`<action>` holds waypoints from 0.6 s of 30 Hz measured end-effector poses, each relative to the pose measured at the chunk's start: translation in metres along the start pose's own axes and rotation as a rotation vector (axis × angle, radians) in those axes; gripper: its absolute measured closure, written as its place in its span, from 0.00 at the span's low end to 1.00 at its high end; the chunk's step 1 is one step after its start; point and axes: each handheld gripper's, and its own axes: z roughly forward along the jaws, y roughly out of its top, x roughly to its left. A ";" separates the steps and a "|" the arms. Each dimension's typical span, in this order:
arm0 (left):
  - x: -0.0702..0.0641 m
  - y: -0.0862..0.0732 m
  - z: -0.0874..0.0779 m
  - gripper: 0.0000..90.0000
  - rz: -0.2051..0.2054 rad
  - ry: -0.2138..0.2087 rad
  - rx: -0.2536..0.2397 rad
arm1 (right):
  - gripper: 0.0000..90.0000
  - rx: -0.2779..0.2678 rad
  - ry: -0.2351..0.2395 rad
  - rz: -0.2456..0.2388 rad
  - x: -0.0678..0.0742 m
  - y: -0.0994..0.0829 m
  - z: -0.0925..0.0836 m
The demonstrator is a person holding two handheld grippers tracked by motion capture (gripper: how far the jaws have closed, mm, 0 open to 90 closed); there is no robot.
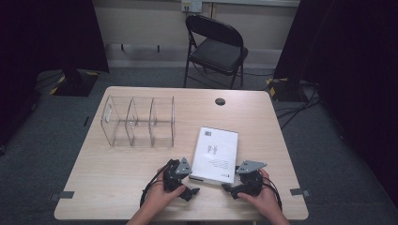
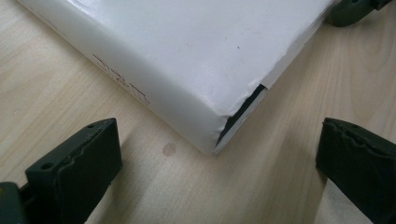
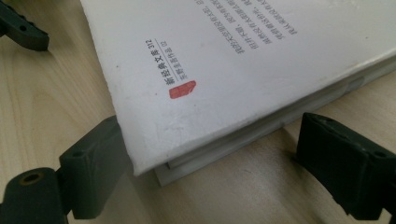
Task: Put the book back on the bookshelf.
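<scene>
A white book point(image 1: 216, 153) lies flat, back cover up, on the wooden table point(image 1: 117, 173), to the right of the middle. My left gripper point(image 1: 191, 189) rests at the book's near left corner and my right gripper point(image 1: 228, 187) at its near right corner, each in a hand. In the left gripper view the jaws of my left gripper point(image 2: 219, 144) stand wide apart, and the dented corner of the book point(image 2: 187, 60) lies just ahead of them. My right gripper point(image 3: 212, 140) is open too; the book point(image 3: 243, 60) reaches in between its jaws, its edge close against the left jaw.
A clear plastic organiser point(image 1: 138, 122) with three compartments stands at the back left of the table. A round cable hole point(image 1: 220, 101) sits near the far edge. A black folding chair point(image 1: 216, 47) stands behind the table.
</scene>
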 end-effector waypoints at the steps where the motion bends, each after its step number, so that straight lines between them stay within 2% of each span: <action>1: 0.000 0.001 -0.001 0.00 0.001 -0.003 0.010 | 0.12 -0.001 0.001 0.003 0.000 0.000 0.000; 2: -0.002 0.000 0.001 0.00 -0.019 -0.003 -0.005 | 0.13 -0.001 0.004 0.006 0.000 0.000 0.000; 8: 0.001 0.002 0.000 0.00 0.014 -0.005 0.022 | 0.23 -0.022 -0.004 0.027 0.000 -0.002 -0.003; 9: 0.000 0.002 0.001 0.00 0.006 0.000 0.017 | 0.30 -0.030 0.009 0.039 0.000 -0.002 -0.005; 10: 0.000 0.002 0.002 0.00 -0.006 -0.004 0.000 | 0.32 -0.032 0.014 0.045 0.001 -0.002 -0.005; 11: 0.000 0.003 0.002 0.00 0.001 0.003 0.014 | 0.33 -0.040 0.023 0.047 0.001 -0.002 -0.005; 16: 0.000 0.007 0.006 0.00 0.001 0.003 0.016 | 0.36 -0.043 0.017 0.054 0.004 -0.001 -0.004; 17: -0.002 0.008 0.007 0.00 -0.010 0.006 0.006 | 0.36 -0.043 0.017 0.054 0.004 -0.001 -0.004; 18: -0.002 0.009 0.008 0.00 0.003 0.000 0.009 | 0.36 -0.043 0.015 0.059 0.004 -0.001 -0.004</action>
